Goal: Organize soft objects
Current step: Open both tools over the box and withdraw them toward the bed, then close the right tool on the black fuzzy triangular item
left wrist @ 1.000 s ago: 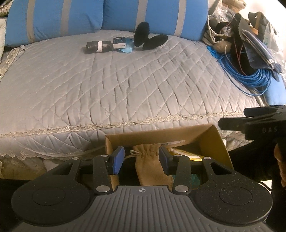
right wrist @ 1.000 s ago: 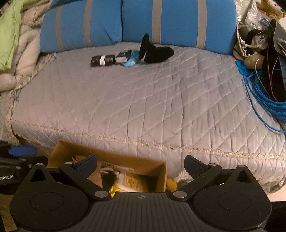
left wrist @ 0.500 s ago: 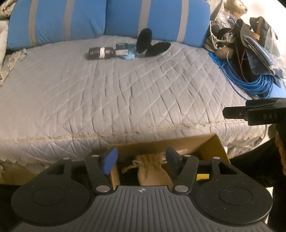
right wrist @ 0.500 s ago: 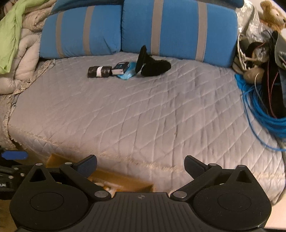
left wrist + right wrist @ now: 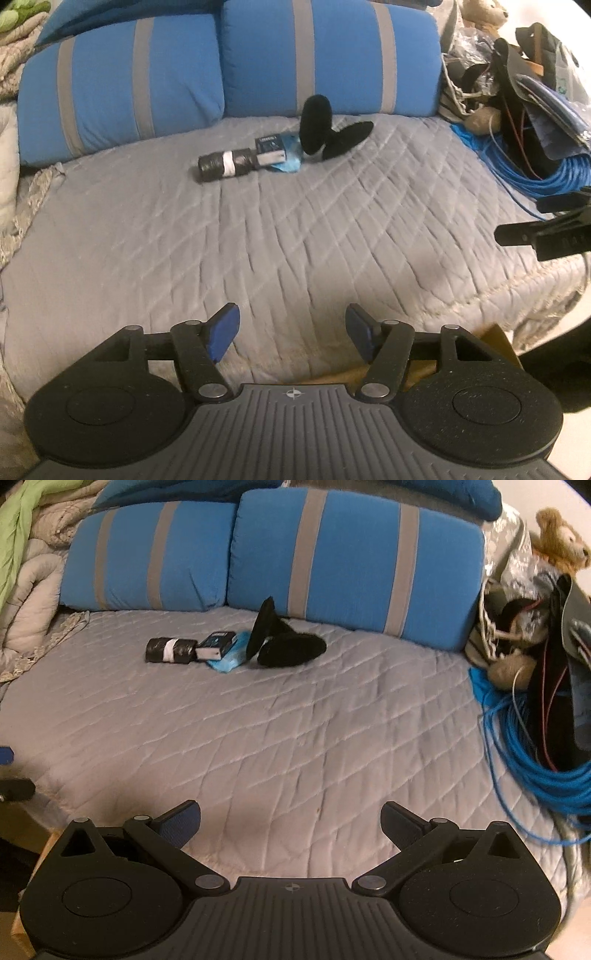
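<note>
Two black fuzzy soft pieces (image 5: 325, 129) (image 5: 288, 642) lie at the far side of the grey quilted bed (image 5: 295, 229) (image 5: 295, 731), beside a light blue soft packet (image 5: 290, 162) (image 5: 231, 659), a small dark box (image 5: 271, 149) (image 5: 216, 648) and a dark roll with a white band (image 5: 227, 164) (image 5: 170, 650). My left gripper (image 5: 291, 325) hovers over the bed's near edge, its jaws opening with nothing between them. My right gripper (image 5: 290, 816) stands wide open and empty over the same edge, far short of the pile.
A cardboard box (image 5: 495, 339) (image 5: 22, 827) sits below the bed's front edge, mostly hidden. Two blue striped pillows (image 5: 347, 557) line the back. A blue cable coil (image 5: 535, 768), bags and plush toys crowd the right side. Blankets are heaped at the left.
Both grippers moved from over the cardboard box up over the bed. The tan pouch between the left jaws was let go and dropped out of view; the left jaws widened.
</note>
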Tool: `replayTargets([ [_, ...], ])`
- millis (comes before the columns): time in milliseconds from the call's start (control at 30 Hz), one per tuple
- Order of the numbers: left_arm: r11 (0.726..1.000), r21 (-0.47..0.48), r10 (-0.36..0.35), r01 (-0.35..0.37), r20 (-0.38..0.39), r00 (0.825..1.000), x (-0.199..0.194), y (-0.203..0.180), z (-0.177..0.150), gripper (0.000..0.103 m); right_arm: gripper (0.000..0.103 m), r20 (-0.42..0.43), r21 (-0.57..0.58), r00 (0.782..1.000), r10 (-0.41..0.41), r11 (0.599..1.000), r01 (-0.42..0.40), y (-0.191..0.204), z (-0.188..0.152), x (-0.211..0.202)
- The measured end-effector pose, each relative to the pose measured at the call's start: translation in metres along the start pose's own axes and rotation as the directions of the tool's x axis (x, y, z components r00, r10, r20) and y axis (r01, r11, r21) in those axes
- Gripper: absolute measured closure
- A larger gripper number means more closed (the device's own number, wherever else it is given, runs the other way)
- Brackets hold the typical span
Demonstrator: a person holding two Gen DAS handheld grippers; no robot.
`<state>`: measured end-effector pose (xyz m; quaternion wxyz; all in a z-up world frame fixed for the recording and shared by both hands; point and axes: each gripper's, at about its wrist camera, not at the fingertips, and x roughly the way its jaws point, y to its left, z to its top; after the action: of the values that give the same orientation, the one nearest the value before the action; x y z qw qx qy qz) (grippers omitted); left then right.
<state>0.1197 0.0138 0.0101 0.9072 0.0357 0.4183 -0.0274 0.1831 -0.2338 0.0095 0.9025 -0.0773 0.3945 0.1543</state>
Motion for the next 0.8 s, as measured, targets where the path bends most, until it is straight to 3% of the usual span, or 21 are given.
replayTargets([
  [233,0.998,0.048,0.048,-0.048,-0.002,0.999,0.021,0.003,0.027,0.040,0.000,0.029,0.015,0.999,-0.013,1.000,0.012,-0.003,0.015,0.021],
  [400,0.999,0.033,0.032,-0.033,0.016,0.999,0.032,0.008,0.047,0.040,0.000,0.072,-0.003,0.997,-0.007,1.000,0.008,-0.003,0.026,0.033],
  [633,1.000,-0.014,-0.008,0.008,0.038,0.999,0.042,0.019,0.059,0.040,0.000,0.030,-0.084,0.999,0.018,0.996,-0.016,0.004,0.048,0.063],
  [800,1.000,-0.017,-0.001,0.001,0.015,1.000,0.044,0.023,0.062,0.040,0.000,0.010,-0.072,0.999,0.053,0.996,-0.052,0.007,0.063,0.084],
])
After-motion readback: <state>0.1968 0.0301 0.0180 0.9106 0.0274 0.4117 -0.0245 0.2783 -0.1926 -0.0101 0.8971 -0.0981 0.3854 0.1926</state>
